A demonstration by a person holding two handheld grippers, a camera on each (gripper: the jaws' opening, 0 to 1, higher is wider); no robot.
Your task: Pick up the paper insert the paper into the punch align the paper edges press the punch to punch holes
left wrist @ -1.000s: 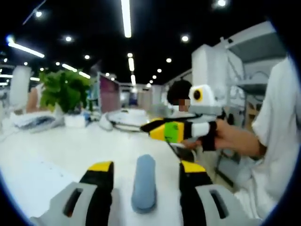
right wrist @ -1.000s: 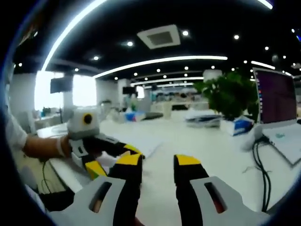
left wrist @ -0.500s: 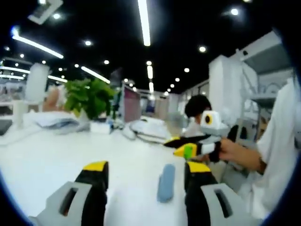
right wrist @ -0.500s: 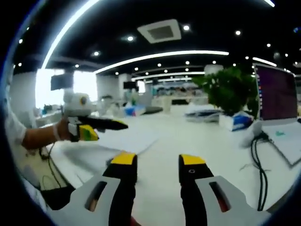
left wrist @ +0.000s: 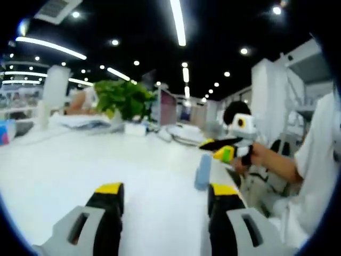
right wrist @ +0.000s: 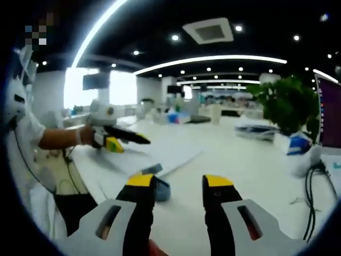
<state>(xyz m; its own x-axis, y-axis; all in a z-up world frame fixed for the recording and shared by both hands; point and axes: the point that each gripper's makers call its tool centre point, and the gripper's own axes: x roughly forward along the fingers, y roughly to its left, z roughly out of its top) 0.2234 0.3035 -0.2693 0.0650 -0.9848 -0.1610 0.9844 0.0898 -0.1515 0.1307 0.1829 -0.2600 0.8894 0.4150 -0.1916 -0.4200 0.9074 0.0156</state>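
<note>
The left gripper view rides low and near over the white desk (left wrist: 80, 170), looking level along its own jaws at the bottom of the frame, toward a plant (left wrist: 123, 97) at upper left and a monitor (left wrist: 168, 106) near the middle. The right gripper (left wrist: 218, 149) shows at right.

The right gripper view also sits low over the desk (right wrist: 240, 160), facing across it, with the plant (right wrist: 285, 101) at upper right and the left gripper (right wrist: 125, 140) at left.

Both views share the desk top, the plant, the blue punch (left wrist: 203, 172) (right wrist: 158, 186) and the ceiling lights.
</note>
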